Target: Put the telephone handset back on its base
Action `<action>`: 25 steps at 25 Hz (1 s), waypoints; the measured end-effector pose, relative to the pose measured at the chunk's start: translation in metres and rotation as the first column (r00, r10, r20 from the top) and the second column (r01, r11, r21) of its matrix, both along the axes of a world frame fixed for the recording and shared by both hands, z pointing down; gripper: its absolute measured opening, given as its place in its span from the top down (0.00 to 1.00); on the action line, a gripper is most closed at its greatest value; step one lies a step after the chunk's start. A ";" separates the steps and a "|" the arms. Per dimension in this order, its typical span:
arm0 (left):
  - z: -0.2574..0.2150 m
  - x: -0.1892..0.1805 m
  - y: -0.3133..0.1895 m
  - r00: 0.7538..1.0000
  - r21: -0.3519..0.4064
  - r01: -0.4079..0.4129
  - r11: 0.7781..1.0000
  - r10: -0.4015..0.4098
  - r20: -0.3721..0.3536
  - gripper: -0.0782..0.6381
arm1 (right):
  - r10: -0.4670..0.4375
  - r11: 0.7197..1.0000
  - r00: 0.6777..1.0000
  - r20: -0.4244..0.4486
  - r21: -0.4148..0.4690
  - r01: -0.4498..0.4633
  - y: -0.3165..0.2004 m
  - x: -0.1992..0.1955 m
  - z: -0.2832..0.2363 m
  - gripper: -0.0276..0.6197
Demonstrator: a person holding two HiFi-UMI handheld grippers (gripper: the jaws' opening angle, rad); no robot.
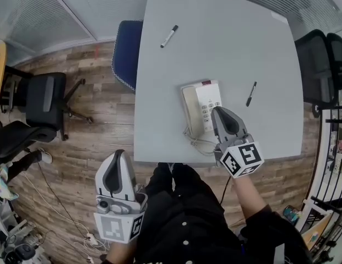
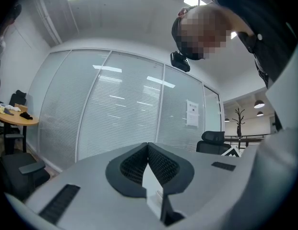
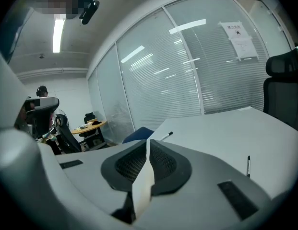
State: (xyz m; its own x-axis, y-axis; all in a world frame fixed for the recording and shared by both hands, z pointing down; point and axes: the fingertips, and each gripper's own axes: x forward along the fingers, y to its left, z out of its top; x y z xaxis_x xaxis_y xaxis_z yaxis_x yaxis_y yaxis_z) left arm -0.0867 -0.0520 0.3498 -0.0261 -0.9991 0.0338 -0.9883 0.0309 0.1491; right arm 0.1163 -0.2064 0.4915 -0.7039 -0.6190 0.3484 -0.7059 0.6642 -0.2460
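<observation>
Hovering off the counter's (image 1: 226, 48) near edge, left gripper (image 1: 120, 154) with jaws clenched on nothing, right gripper (image 1: 218, 111) likewise clenched empty over the telephone base (image 1: 207, 99), handset (image 1: 190, 112) lying in its cradle, pen (image 1: 251, 93) beside, marker (image 1: 169, 36) farther back.

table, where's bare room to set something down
Bare: the far stretch between marker and telephone, and the right side beyond the pen. Crowded: the near edge, with telephone, cord and right gripper.
</observation>
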 end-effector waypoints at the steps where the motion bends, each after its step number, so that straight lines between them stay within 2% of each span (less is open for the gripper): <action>1: -0.003 0.000 -0.001 1.000 0.007 -0.003 1.000 0.003 0.002 0.87 | 0.000 1.000 1.000 0.003 0.023 0.000 0.001 0.001 -0.009 0.89; 8: -0.015 0.003 -0.006 0.999 0.039 -0.034 0.999 0.033 0.021 0.87 | 0.047 0.992 0.994 0.098 0.115 -0.058 0.003 0.015 -0.067 0.90; 14: -0.032 0.009 -0.009 0.997 0.082 -0.069 0.994 0.066 0.039 0.87 | 0.090 0.971 0.992 0.086 0.213 -0.107 0.001 0.031 -0.100 0.90; 25: -0.058 0.016 -0.012 0.994 0.163 -0.091 0.982 0.079 0.077 0.87 | 0.115 0.919 0.984 0.136 0.361 -0.158 0.013 0.056 -0.161 0.90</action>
